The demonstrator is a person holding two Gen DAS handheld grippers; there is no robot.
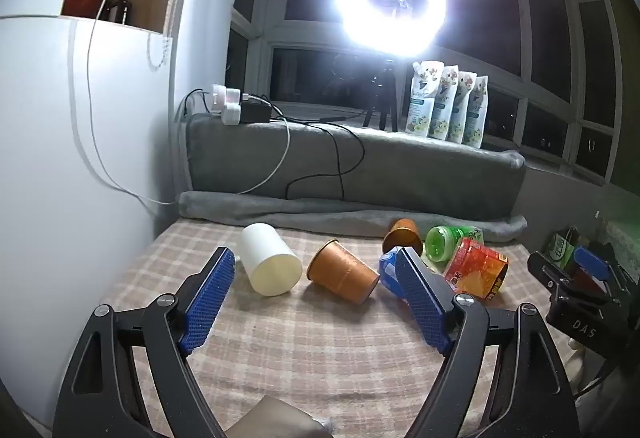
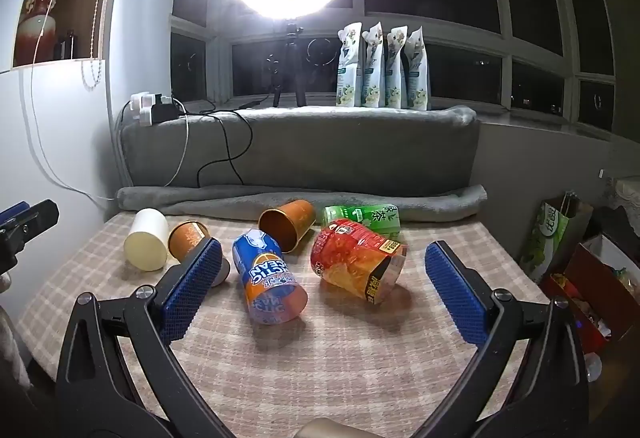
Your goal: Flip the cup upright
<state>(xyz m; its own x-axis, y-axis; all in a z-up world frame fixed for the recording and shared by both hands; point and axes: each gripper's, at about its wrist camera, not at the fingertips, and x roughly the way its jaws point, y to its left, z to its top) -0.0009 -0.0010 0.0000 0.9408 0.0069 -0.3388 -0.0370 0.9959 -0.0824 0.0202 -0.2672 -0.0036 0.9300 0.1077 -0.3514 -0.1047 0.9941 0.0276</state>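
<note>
Cups toppled on checked cloth (image 2: 360, 358), both grippers (image 1: 316, 278) (image 2: 320, 270) gaping, empty, blue can (image 2: 270, 276) fully visible only from right wrist.

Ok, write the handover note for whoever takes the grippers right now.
Left gripper: open, empty, above the checked cloth, facing the white cup and the near orange cup.
Right gripper: open, empty, facing the blue cup and the red cup.
All six containers lie on their sides, including the far orange cup and the green tea bottle.
Done: nothing upright. Left: grasp and stand the cups.
</note>
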